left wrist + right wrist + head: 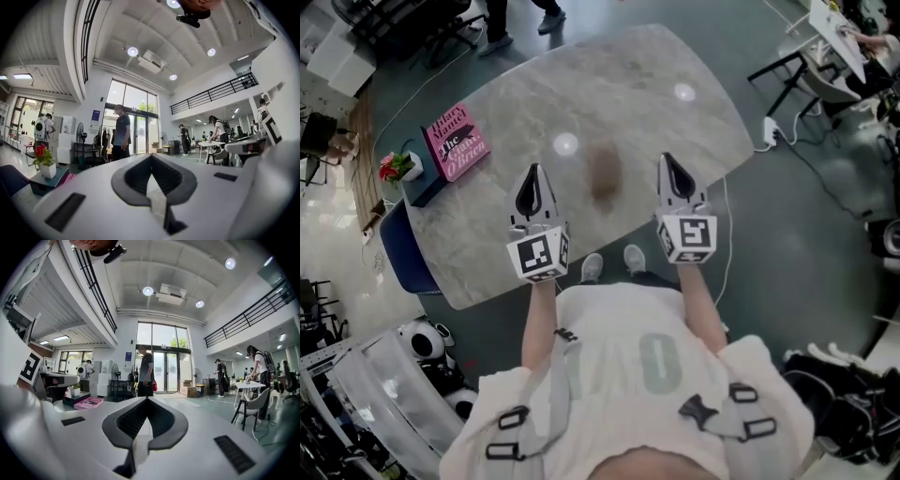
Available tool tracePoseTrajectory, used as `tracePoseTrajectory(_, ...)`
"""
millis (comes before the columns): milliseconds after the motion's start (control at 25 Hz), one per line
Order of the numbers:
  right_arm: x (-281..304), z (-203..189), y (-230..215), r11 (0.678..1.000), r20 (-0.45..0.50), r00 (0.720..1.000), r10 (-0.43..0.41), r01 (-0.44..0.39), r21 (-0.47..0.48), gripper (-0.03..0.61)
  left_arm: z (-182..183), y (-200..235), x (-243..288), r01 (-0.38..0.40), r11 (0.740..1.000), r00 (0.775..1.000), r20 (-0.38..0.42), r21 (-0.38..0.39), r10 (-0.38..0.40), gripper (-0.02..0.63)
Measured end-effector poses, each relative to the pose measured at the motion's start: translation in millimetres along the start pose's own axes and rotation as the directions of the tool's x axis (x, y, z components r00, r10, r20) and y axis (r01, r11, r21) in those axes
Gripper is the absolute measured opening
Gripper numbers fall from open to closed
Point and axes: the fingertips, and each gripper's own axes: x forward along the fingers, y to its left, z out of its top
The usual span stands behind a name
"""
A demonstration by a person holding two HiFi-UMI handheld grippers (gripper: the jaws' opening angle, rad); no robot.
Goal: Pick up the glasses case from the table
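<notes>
The glasses case (pixel 605 174) is a brown oblong lying on the marble table (pixel 656 84), blurred in the head view. It lies between my two grippers and touches neither. My left gripper (pixel 534 170) is to its left, jaws together in a point with nothing in them. My right gripper (pixel 665 158) is to its right, also shut and empty. Both gripper views look level across the room over the closed left gripper (pixel 151 156) and right gripper (pixel 147 399); the case does not show in them.
A pink book (pixel 457 141) lies at the table's far left, beside a small pot of red flowers (pixel 397 167) on a dark box (pixel 429 186). A blue chair (pixel 403 246) stands by the left edge. Several people stand in the hall beyond.
</notes>
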Motion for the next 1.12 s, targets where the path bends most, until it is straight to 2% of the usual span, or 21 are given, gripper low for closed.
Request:
tracePoseTrajectory(400, -0.3, 1.2, 2.2, 1.000, -0.002, 1.000, 0.009, -0.009, 0.000, 0.002, 0.3, -13.3, 9.3, 0.025, 1.000, 1.000, 0.007, 0.015, -0.025, 0.005)
tracePoseTrajectory(640, -2.5, 3.7, 2.9, 1.000, -0.001, 1.000, 0.021, -0.021, 0.006, 0.003, 3.0, -15.4, 14.6, 0.036, 0.999, 0.999, 0.007, -0.005, -0.036, 0.014)
tracePoseTrajectory(840, -4.5, -1.4, 3.8, 1.000, -0.012, 1.000, 0.024, -0.024, 0.006, 0.003, 13.3, -14.2, 17.7, 0.052, 0.998, 0.999, 0.016, -0.024, -0.051, 0.108)
tracePoseTrajectory(960, -5.1, -4.4, 3.9, 1.000, -0.012, 1.000, 0.027, -0.027, 0.002, 0.002, 17.3, -12.8, 19.0, 0.046, 0.998, 0.999, 0.022, -0.038, -0.046, 0.228)
tracePoseTrajectory(1120, -5.4, -7.5, 5.1, 1.000, -0.022, 0.999, 0.028, -0.028, 0.003, 0.002, 2.9, -13.0, 22.9, 0.076, 0.991, 0.996, -0.045, -0.106, -0.082, 0.284)
